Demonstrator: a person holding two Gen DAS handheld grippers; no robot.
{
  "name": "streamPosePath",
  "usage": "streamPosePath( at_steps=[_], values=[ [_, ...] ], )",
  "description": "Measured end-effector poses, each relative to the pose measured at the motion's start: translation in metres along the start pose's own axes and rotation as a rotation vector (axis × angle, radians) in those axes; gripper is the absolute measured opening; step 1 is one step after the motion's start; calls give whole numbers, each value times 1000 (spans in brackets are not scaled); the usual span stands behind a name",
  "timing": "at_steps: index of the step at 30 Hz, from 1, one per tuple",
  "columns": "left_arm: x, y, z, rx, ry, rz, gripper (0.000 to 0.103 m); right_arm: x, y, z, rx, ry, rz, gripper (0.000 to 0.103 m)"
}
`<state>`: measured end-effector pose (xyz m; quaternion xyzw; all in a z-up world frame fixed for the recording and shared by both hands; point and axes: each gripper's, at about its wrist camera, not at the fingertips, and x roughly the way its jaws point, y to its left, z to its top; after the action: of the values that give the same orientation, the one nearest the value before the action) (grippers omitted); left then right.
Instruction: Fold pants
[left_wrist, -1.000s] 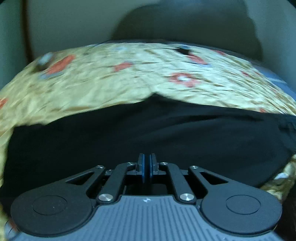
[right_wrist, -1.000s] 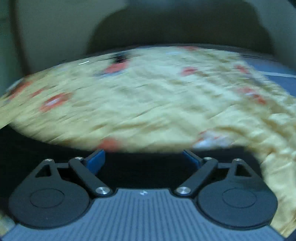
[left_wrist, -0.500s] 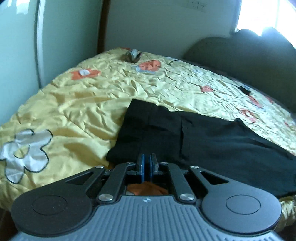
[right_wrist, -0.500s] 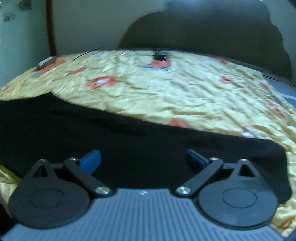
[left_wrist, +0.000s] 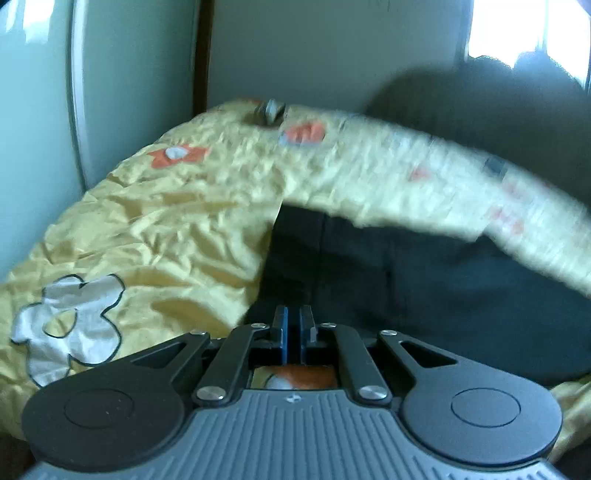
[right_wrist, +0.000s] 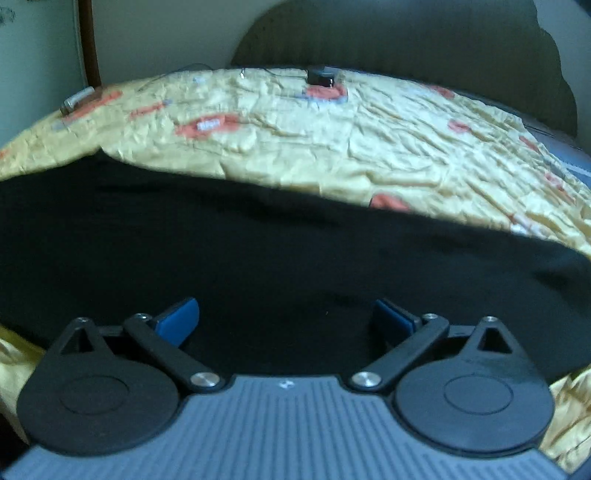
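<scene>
Black pants (right_wrist: 277, 266) lay flat on yellow bedspread (right_wrist: 369, 147), ready for folding. Left gripper (left_wrist: 291, 332) fingers pressed together, nothing visibly pinched. Right gripper (right_wrist: 284, 317) fingers spread over fabric, probably lining up grab.

Two wrist cameras, both low over the bed and facing its far headboard.

I am looking along the left gripper (left_wrist: 294, 328) from the near left edge, facing the far left wall corner, close to the black pants (left_wrist: 424, 291). I am looking along the right gripper (right_wrist: 284, 317) straight toward the headboard (right_wrist: 406, 40), closer still. Both are sharing the pants (right_wrist: 258, 251) and yellow bedspread (left_wrist: 166, 221).
</scene>
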<state>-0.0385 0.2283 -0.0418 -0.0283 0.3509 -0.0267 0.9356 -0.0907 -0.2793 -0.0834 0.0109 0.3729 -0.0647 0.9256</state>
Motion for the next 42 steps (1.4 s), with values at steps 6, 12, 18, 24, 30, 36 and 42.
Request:
streamPosePath(
  at_steps=[6,12,18,24,30,36,42],
  values=[
    [-15,29,10,-130,-57,-49,6,-20,-7,8,80,-37,26,102],
    [1,35,16,-186,-1,-115,6,-26,16,15,-19,-66,22,102],
    [17,25,7,-185,20,-123,6,-27,4,4,77,-46,11,102],
    [-3,29,7,-233,-20,-198,1,-30,-7,4,117,-61,-5,102],
    [-12,24,-3,-151,21,-99,1,-30,-8,7,134,-81,-4,102],
    [-33,-18,3,23,-98,-40,1,-45,-46,-5,307,-124,37,103],
    [-12,-89,15,195,-105,-88,2,-68,-121,-44,577,-161,15,103]
  ],
)
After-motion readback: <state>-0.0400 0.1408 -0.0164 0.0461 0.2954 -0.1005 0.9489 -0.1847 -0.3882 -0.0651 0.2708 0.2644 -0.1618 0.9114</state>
